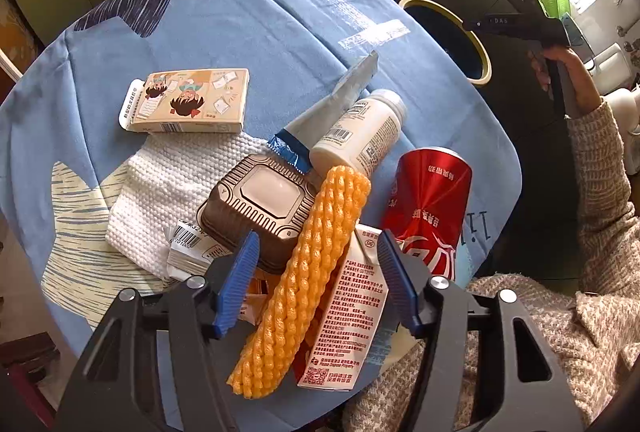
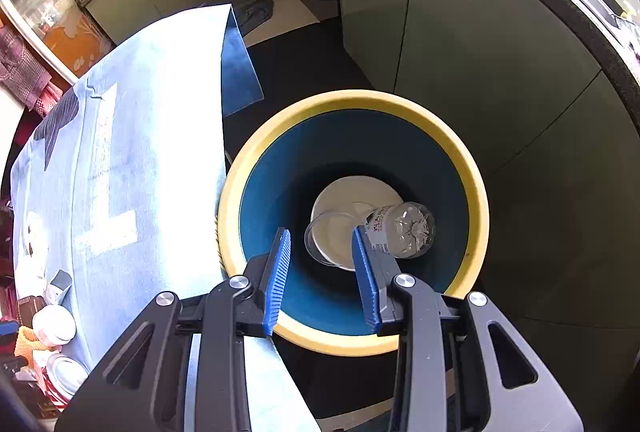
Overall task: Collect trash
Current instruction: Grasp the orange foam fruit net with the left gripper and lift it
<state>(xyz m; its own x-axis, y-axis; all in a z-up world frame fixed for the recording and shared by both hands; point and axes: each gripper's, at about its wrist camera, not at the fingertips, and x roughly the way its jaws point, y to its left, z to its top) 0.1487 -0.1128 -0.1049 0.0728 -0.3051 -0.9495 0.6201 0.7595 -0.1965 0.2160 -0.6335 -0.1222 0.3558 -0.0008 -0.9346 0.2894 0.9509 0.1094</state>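
Over the cluttered surface point(image 1: 248, 16), left hand-held gripper point(image 1: 316, 280) half open astride orange foam netting point(image 1: 308, 272) and carton point(image 1: 352, 316), pads clear, crushed can point(image 1: 430, 200) near the cloth's edge, above the bin point(image 2: 476, 200), right hand-held gripper point(image 2: 322, 276) part open and empty, clear bottle point(image 2: 404, 228) inside.

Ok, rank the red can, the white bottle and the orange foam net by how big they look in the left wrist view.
1. orange foam net, nearest the camera, so likely exaggerated.
2 and 3. red can and white bottle look alike; unranked.
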